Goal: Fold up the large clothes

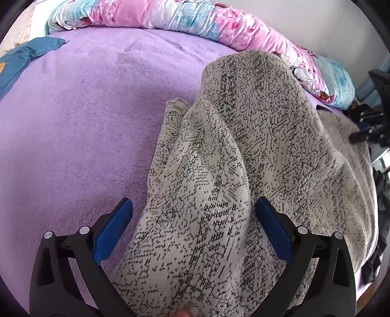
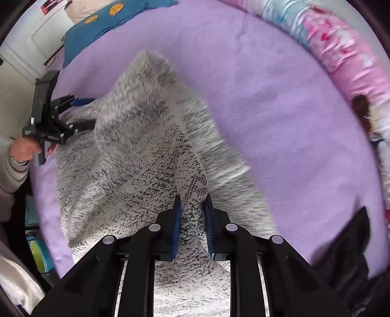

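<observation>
Speckled sweater (image 2: 136, 156) pinched in the right gripper (image 2: 192, 202), left gripper (image 1: 193, 207) spread wide, purple bedspread (image 1: 85, 117) beneath, far folds blurred.

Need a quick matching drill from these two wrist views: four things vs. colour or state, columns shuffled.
Things:
1. left gripper
2. right gripper
3. bedsheet
4. rolled quilt

States:
A. pink and light blue print, along the far edge of the bed
B. plain purple
C. fingers wide apart, knit garment between them
D. fingers closed on a fold of the knit garment

Pairs: 1-C, 2-D, 3-B, 4-A
</observation>
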The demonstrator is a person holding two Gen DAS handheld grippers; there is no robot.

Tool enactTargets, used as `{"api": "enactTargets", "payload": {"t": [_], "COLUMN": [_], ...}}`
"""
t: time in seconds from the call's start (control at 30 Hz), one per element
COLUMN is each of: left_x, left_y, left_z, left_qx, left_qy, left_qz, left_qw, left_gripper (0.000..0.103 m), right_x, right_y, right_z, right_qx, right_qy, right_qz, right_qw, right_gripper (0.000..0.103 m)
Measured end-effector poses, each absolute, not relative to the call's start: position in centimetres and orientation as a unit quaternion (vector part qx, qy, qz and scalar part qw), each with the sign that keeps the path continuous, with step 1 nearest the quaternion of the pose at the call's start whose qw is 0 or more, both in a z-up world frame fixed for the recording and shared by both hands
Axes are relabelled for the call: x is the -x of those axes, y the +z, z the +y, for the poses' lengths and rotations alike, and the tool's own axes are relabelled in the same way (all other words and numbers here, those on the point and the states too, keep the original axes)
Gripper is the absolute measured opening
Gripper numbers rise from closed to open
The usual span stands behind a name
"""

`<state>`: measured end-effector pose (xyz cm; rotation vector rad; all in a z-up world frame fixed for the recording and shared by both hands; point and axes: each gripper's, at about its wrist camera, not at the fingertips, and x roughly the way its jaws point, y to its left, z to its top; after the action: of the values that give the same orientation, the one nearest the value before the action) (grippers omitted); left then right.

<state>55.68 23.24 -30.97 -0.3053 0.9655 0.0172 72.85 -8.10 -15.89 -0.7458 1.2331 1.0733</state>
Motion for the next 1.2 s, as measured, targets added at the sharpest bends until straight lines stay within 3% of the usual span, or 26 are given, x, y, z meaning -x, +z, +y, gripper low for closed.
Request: {"api": "enactTargets", "payload": {"t": [0.13,0.37,0.43,0.47,0.5,0.63,0.73,0.83,1.03,1.2], "left_x": [-55.4,-55.3,-55.2,-55.1,-55.0,-54.9,-54.1,-53.5,-51.3,-51.6], "left_y": [-31.2,-31.6,-31.3,-31.0,-30.5,-27.4,-26.1,-27.2,-30.8,-30.8], "left_z": [23.4,23.5,23.6,23.6,23.6,22.4,20.9,21.5,25.9,24.5], "left_qx": [0.146,0.146,0.149,0.151,0.151,0.146,0.105,0.101,0.223,0.166], "left_qy": [0.010,0.021,0.022,0.024,0.023,-0.028,-0.059,-0.046,-0.066,-0.050], "left_qz": [0.461,0.463,0.462,0.458,0.455,0.438,0.439,0.463,0.476,0.485], "left_qw": [0.875,0.874,0.874,0.876,0.878,0.887,0.890,0.879,0.848,0.857], "left_gripper": [0.097,0.097,0.097,0.097,0.097,0.097,0.097,0.097,0.097,0.098], "right_x": [-74.7,-74.4,-74.4,-74.5,-74.4,-72.8,-70.1,-64.7,-57.8,-57.1], "right_y": [-15.6,-23.7,-22.2,-20.8,-19.5,-14.7,-14.6,-17.2,-24.9,-25.5], "right_z": [-8.5,-7.3,-8.5,-9.8,-10.9,-18.0,-24.0,-30.9,-39.4,-38.7], "right_qx": [0.341,0.339,0.325,0.311,0.301,0.219,0.126,0.039,-0.138,-0.142], "right_qy": [0.437,0.341,0.331,0.318,0.315,0.262,0.214,0.204,0.198,0.219], "right_qz": [0.528,0.566,0.544,0.527,0.515,0.480,0.502,0.528,0.545,0.524], "right_qw": [0.644,0.670,0.699,0.724,0.738,0.808,0.829,0.823,0.803,0.811], "right_gripper": [0.017,0.027,0.064,0.092,0.095,0.095,0.095,0.095,0.095,0.092]}}
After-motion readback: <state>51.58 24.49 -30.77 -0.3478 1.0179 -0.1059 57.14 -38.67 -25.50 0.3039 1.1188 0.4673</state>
